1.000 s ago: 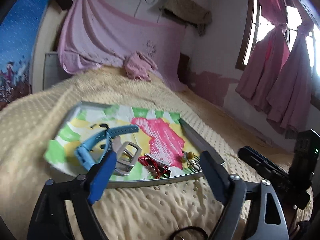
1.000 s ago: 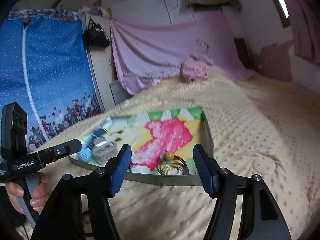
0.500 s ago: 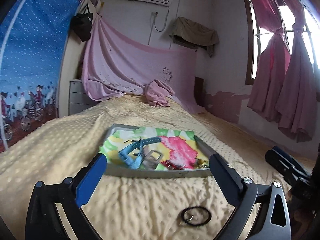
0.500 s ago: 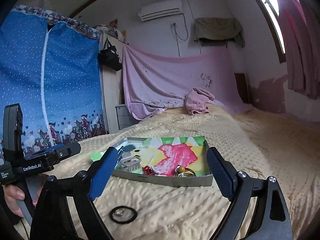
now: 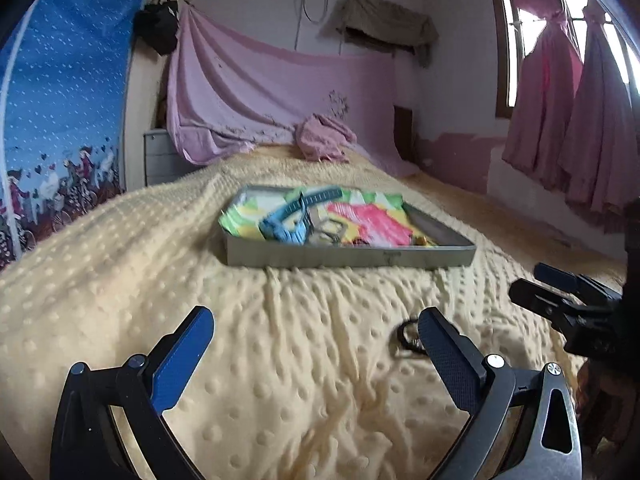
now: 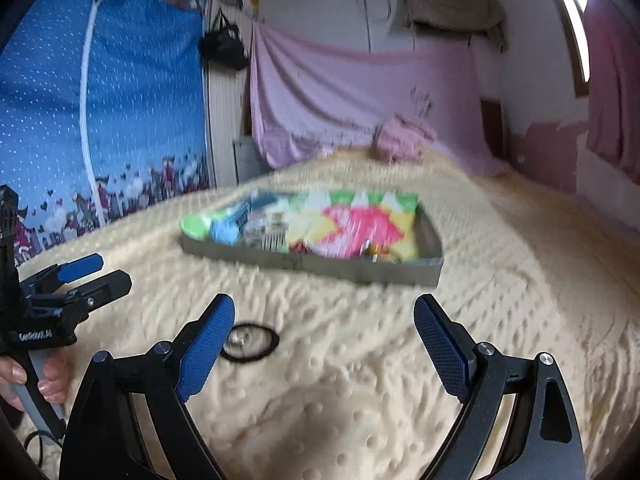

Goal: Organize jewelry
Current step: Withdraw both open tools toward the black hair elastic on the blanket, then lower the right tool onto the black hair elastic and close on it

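Left hand-held gripper: jaws spread wide and empty, just been opening, nothing between the pads; it hangs low over the yellow bedspread.
Bedspread: soft and bumpy, so small pieces sink in a little; probably why the tray serves as the collecting place.
Black ring: lies flat on the bedspread at near left in the right wrist view, just beside that gripper's left finger; a small shiny piece sits inside it. It looks like the piece not yet sorted.
Tray: further off, middle of the bed, lined with bright patterned paper.
Tray contents: blue watch at left, a grey buckle-like piece next to it, small red and gold items toward the right; blurred, so details are unsure.
Right hand-held gripper: also released and empty, jaws just been opening, touching nothing.
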`<state>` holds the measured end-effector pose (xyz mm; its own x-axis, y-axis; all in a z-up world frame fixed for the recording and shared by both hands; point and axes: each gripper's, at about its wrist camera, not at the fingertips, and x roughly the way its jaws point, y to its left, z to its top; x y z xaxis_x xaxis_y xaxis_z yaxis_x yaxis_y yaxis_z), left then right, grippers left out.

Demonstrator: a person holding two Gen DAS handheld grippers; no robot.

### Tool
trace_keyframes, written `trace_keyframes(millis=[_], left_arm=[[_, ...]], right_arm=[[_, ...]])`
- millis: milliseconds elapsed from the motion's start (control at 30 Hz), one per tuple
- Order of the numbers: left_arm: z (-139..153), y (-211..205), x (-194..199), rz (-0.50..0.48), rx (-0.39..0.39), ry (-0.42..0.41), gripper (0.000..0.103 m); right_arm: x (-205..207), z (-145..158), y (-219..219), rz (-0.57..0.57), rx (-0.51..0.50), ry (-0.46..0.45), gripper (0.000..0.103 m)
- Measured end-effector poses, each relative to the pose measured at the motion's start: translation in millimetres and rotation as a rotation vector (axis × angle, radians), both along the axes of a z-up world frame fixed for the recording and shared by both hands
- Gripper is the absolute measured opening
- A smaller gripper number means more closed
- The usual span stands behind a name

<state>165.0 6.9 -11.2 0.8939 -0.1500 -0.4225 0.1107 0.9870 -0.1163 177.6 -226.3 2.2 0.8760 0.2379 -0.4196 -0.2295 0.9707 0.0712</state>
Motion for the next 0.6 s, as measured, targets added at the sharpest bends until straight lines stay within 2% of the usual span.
trace_keyframes(millis=[167,233,300,367,467,600], left_arm=[[-9,0,8,-0.04,-0.014,0.051,0.103],[-14,-2,12,-0.046,-0.012,0.08,0.103],[-17,-2,17,-0.056,-0.015,0.109,0.102],[-20,-3,21,-0.062,-0.014,0.133,0.096],[-26,-5,27,-0.083,-0.014,0.172,0.089],[-31,-9,32,-0.105,-0.004,0.202,0.088]], right_arm=[[18,-17,1,0.05,0.024,0.098,0.085],[24,-22,6,0.066,0.012,0.129,0.072],[31,-28,12,0.085,-0.005,0.163,0.067],[38,-32,19,0.108,-0.014,0.189,0.065],[44,-36,29,0.139,-0.03,0.216,0.058],[52,-44,39,0.172,-0.053,0.259,0.052]])
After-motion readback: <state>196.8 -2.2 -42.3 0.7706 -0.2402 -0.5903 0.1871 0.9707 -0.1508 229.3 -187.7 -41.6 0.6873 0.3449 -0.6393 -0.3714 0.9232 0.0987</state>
